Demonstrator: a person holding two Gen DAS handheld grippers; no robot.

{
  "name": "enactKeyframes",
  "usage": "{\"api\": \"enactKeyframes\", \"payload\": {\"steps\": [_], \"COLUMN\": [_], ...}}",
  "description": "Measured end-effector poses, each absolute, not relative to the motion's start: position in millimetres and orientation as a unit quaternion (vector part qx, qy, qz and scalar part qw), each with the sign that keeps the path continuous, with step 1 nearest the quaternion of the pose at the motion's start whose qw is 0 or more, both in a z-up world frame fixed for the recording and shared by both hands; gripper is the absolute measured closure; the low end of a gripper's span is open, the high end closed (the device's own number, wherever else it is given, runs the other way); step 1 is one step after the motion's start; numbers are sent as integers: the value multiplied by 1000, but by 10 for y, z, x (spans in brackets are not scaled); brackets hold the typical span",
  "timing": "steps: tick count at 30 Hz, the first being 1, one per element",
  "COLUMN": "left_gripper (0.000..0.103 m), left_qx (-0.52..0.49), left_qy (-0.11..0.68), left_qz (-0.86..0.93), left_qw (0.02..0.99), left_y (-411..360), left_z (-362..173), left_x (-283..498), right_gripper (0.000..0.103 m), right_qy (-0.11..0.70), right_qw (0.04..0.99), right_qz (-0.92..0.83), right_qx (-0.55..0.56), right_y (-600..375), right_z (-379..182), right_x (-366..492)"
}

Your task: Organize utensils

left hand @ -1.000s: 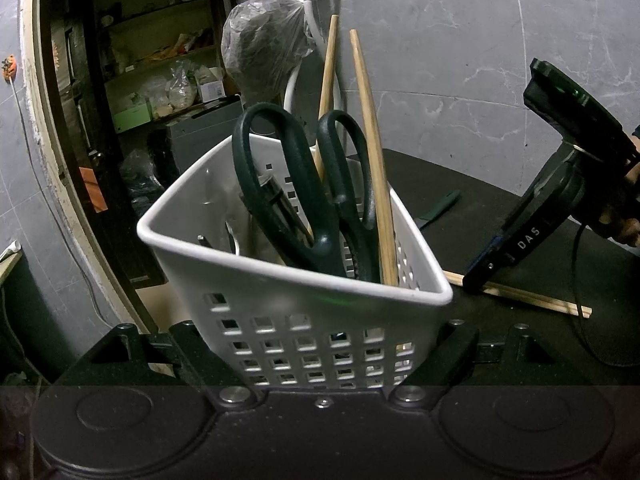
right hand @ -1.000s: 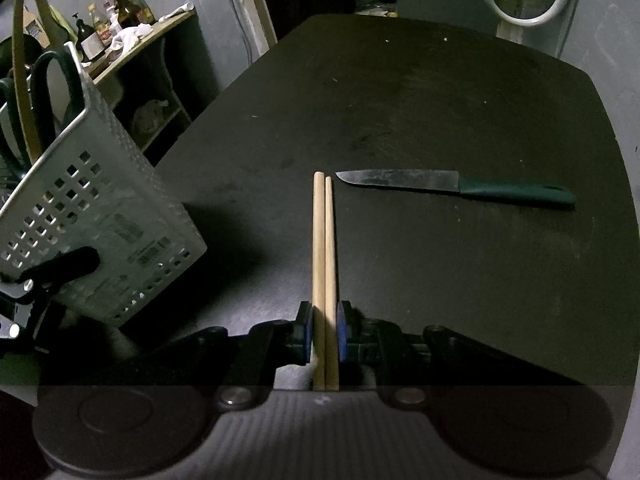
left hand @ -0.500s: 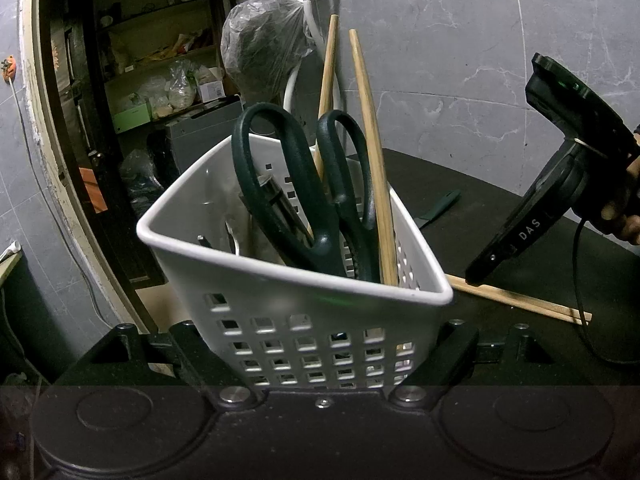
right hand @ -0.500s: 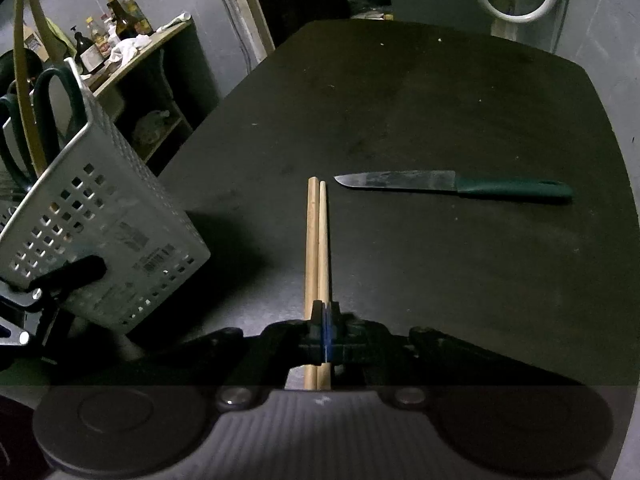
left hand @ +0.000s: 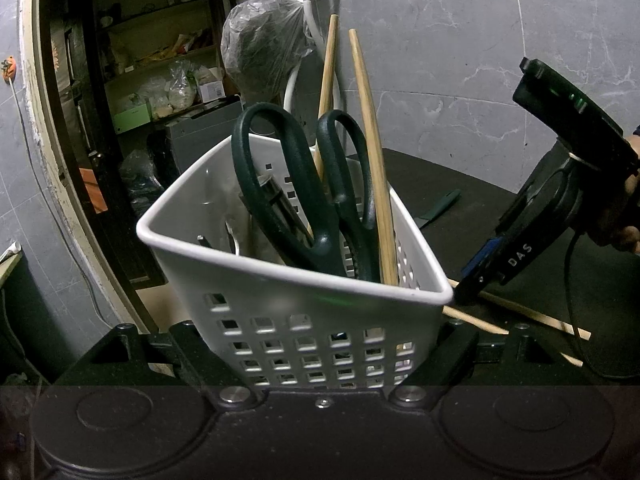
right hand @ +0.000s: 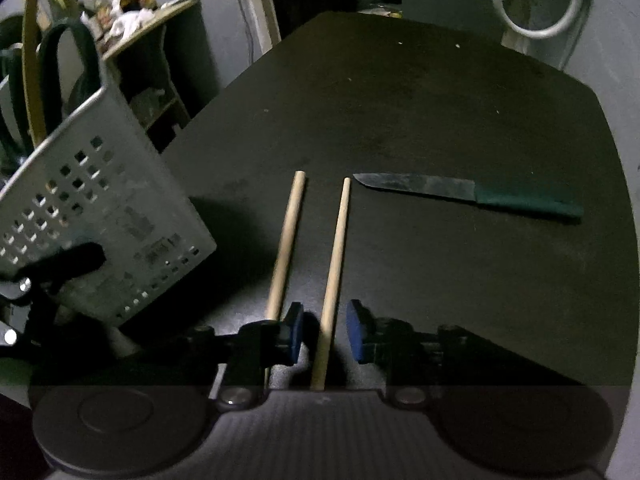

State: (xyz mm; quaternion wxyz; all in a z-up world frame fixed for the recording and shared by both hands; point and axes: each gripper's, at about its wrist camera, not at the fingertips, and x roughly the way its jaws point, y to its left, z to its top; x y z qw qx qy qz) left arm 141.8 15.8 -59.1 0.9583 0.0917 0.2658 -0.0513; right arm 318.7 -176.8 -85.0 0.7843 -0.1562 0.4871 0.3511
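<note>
Standing by the dark bench [right hand: 420,112], I watched the left gripper [left hand: 324,360] clamped on the lower wall of the white perforated plastic caddy [left hand: 304,292], tipping it. It already carried green-handled scissors [left hand: 308,184] and two wooden chopsticks [left hand: 372,148] standing up out of it.

The right gripper [right hand: 324,332] pointed steeply down over a second pair of loose wooden chopsticks [right hand: 336,252] near the bench's near edge. Its jaws were opening: one stick ran between the blue pads, apparently untouched, and the other lay just outside the left pad [right hand: 294,334], so neither looked held. Both sticks pointed away from the gripper toward the far edge, nearly parallel with a gap between them.

To do this well, I judged the sticks wanted nudging together first, then a pinch across both.

A green-handled kitchen knife [right hand: 468,196] lay crosswise toward the right edge, tip near the right-hand stick's far end.
</note>
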Motion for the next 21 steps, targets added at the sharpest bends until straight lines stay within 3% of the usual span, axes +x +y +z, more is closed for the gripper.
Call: {"api": "enactKeyframes", "payload": {"steps": [12,14,21], "left_gripper": [17,17,17], "left_qx": [92,92,92], "left_qy": [266,266,266], "left_qz": [-51,-51,-51], "left_qw": [958,958,958], "left_y": [156,156,155], "left_z": [-592,-592,-592], "left_x": [1418,1418,1418], "right_gripper": [76,95,97], "right_qy": [486,485,489], "right_qw": [786,788,790], "right_qz": [345,343,348], "right_qx": [-163,-162,-128], "right_y": [-1707,-1710,-1716], "right_z": [-853,-853,-848], "right_x": [3143,3138,3099]}}
